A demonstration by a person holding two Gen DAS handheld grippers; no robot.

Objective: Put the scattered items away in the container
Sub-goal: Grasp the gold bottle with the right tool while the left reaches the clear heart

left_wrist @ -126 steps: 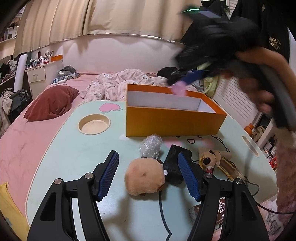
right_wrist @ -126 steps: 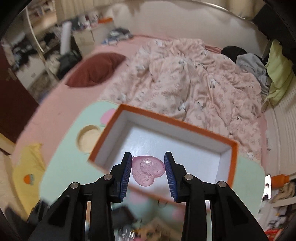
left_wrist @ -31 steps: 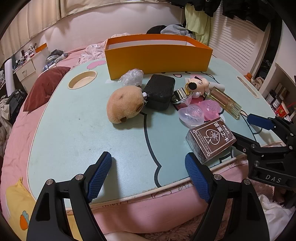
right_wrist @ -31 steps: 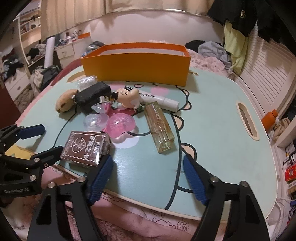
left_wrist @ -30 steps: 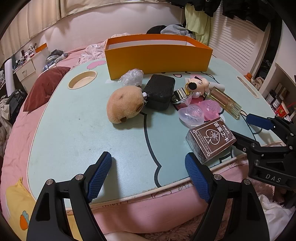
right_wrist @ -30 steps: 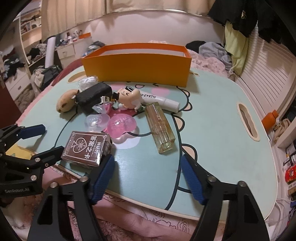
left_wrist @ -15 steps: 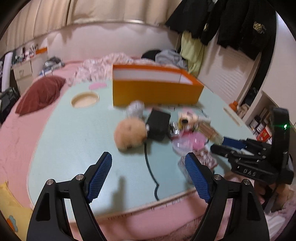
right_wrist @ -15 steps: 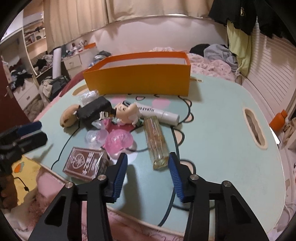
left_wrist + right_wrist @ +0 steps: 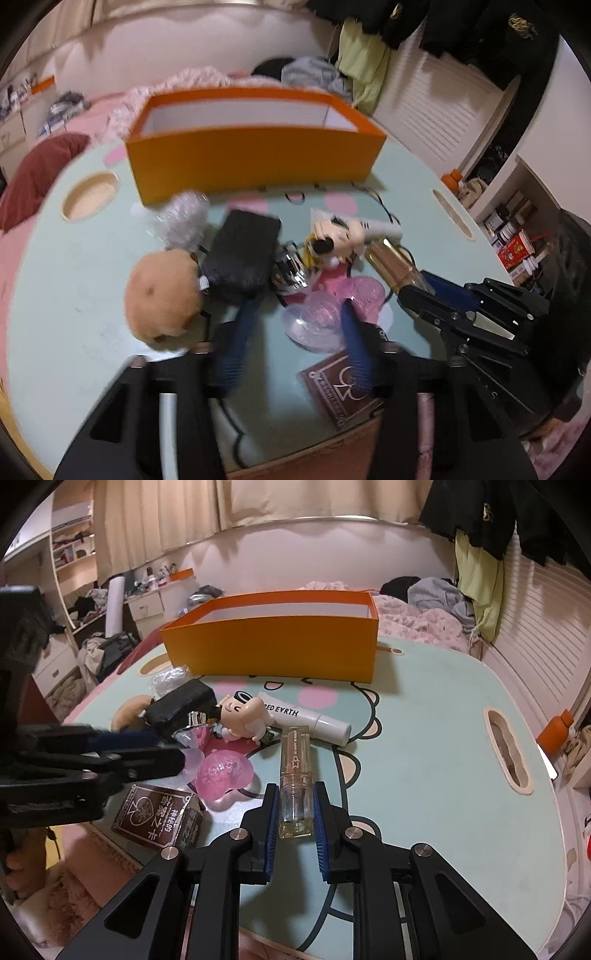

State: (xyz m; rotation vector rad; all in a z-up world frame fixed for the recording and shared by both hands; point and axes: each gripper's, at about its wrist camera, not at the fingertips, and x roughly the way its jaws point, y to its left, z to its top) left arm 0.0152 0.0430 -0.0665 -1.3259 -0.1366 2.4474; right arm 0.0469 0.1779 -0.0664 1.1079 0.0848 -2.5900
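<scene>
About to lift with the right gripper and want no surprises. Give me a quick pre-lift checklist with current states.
1. Right gripper shut on the clear bottle: ok.
2. Grip sits near the bottle's near end, not its middle, so it may tip: not ok.
3. Bottle free of the white tube: cannot tell, their far ends look close.
4. Orange box open with room inside: ok.
5. Left gripper closing, nothing pinched yet, clear heart between its fingers: ok.
6. The grippers' paths apart: cannot tell.
</scene>
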